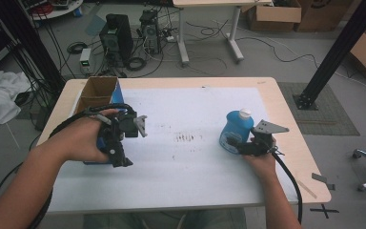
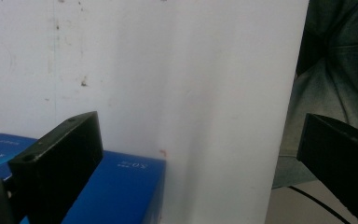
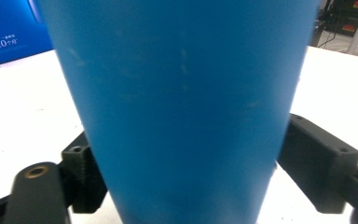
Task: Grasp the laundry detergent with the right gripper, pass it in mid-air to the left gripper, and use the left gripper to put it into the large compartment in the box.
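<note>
A blue bottle with a white cap stands upright on the right of the white sheet. My right gripper reaches it from the near right. In the right gripper view, the bottle sits between the jaws of the right gripper, and both pads touch its sides. An open blue box with a cardboard inside stands at the left. My left gripper is held just in front of it, jaws wide apart. In the left gripper view, the gripper has one jaw over the box and nothing between the jaws.
The wooden table shows a bare strip on its right side. Beyond it on the floor are computer towers, loose cables and cardboard boxes. A black post stands at the right. The blue box shows far left in the right gripper view.
</note>
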{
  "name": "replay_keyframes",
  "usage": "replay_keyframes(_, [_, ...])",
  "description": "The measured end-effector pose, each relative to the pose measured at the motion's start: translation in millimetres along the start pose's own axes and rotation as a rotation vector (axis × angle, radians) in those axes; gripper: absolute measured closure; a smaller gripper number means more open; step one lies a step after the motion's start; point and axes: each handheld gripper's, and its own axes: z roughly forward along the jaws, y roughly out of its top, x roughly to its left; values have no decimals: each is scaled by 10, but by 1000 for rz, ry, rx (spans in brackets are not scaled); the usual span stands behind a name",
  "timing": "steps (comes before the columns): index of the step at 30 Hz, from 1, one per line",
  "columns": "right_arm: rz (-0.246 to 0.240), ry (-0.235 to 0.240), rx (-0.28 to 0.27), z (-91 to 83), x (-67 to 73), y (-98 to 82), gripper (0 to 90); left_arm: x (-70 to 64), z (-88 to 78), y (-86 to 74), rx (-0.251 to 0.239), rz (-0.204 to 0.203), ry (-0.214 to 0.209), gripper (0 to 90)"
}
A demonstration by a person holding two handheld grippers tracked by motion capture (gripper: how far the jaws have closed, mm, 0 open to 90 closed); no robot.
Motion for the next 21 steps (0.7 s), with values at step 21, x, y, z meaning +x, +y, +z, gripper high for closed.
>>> replay_keyframes(21, [-2, 20, -10, 3, 18, 2, 355, 15, 15, -22, -2, -6, -6, 11])
